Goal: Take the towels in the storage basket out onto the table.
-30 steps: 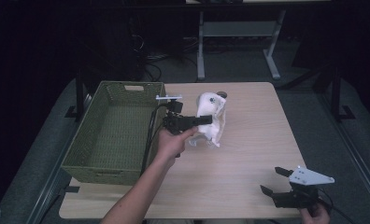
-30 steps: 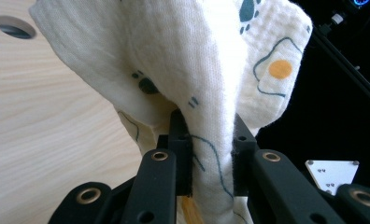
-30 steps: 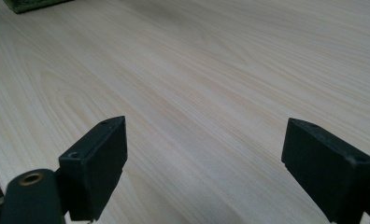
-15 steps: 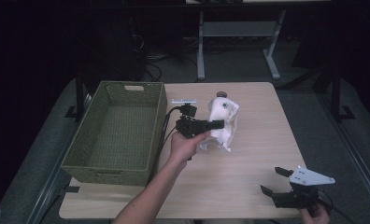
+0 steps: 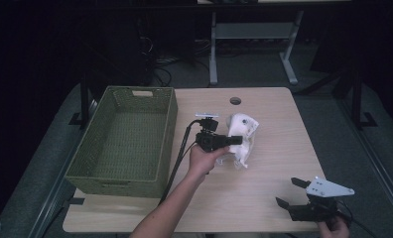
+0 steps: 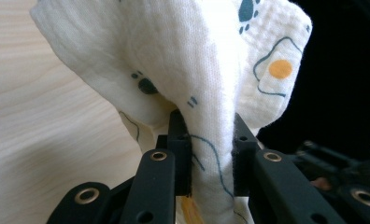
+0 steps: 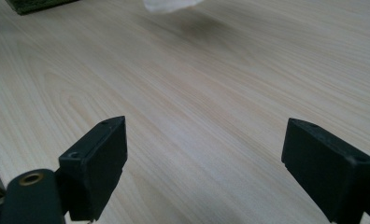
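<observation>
A white cloth printed with small dark and orange figures hangs bunched over the middle of the wooden table. My left gripper is shut on a fold of it. In the left gripper view the cloth rises between the two black jaws, which pinch it tight, at my left gripper. My right gripper rests low at the table's near right corner, open, with nothing between its jaws. In its own view my right gripper looks across bare wood, and the cloth's lower edge shows at the top.
A green woven basket stands along the table's left side, nothing inside it. A round cable hole sits near the table's far edge. Beyond the table a white desk frame stands on the dark floor.
My left gripper has carried the cloth a little to the right and lower, toward the tabletop. The right gripper has stayed where it was.
</observation>
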Available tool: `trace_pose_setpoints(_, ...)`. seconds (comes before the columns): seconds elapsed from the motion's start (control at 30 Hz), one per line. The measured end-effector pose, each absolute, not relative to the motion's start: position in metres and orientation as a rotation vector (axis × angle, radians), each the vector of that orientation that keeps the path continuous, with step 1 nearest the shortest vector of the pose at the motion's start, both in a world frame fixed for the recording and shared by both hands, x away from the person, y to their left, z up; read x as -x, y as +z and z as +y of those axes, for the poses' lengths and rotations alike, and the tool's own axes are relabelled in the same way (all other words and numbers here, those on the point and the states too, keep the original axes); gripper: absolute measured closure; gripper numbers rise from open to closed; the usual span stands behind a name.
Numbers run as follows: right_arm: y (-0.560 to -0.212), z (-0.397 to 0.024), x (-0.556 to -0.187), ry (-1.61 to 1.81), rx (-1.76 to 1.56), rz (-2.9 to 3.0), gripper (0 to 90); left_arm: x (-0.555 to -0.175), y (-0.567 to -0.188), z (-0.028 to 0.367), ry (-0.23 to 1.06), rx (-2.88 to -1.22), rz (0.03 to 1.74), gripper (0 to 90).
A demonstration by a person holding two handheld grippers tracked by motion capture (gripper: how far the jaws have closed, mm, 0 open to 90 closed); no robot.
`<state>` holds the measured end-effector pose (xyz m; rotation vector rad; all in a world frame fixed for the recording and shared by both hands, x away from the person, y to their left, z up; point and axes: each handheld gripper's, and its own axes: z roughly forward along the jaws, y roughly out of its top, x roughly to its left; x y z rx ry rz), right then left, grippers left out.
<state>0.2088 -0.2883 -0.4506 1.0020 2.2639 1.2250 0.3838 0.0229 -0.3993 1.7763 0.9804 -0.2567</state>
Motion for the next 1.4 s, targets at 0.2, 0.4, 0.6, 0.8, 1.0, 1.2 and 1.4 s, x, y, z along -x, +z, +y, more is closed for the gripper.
trace_pose_setpoints(0.2,-0.451,-0.289,-0.209,1.228,-1.006,2.263,14.0,-0.389,-0.416,0.023,-0.262,-1.759,1.043,76.2)
trace_pose_setpoints(0.4,-0.451,-0.289,-0.209,1.226,-1.004,2.265,14.0,-0.39,-0.433,0.02,-0.244,-1.797,1.084,75.7)
trace_pose_setpoints(0.6,-0.451,-0.288,-0.209,1.223,-0.996,2.272,14.0,-0.391,-0.448,0.012,-0.232,-1.815,1.112,74.6)
trace_pose_setpoints(0.8,-0.45,-0.289,-0.209,1.226,-0.993,2.271,14.0,-0.392,-0.455,0.008,-0.236,-1.81,1.129,70.0)
trace_pose_setpoints(1.0,-0.45,-0.288,-0.208,1.228,-0.991,2.274,14.0,-0.389,-0.453,0.009,-0.188,-1.854,1.118,63.6)
trace_pose_setpoints(1.2,-0.45,-0.288,-0.208,1.224,-0.992,2.275,14.0,-0.387,-0.45,0.017,-0.188,-1.807,1.127,55.9)
trace_pose_setpoints(1.4,-0.45,-0.287,-0.208,1.218,-0.99,2.281,14.0,-0.379,-0.442,0.026,-0.163,-1.787,1.111,53.8)
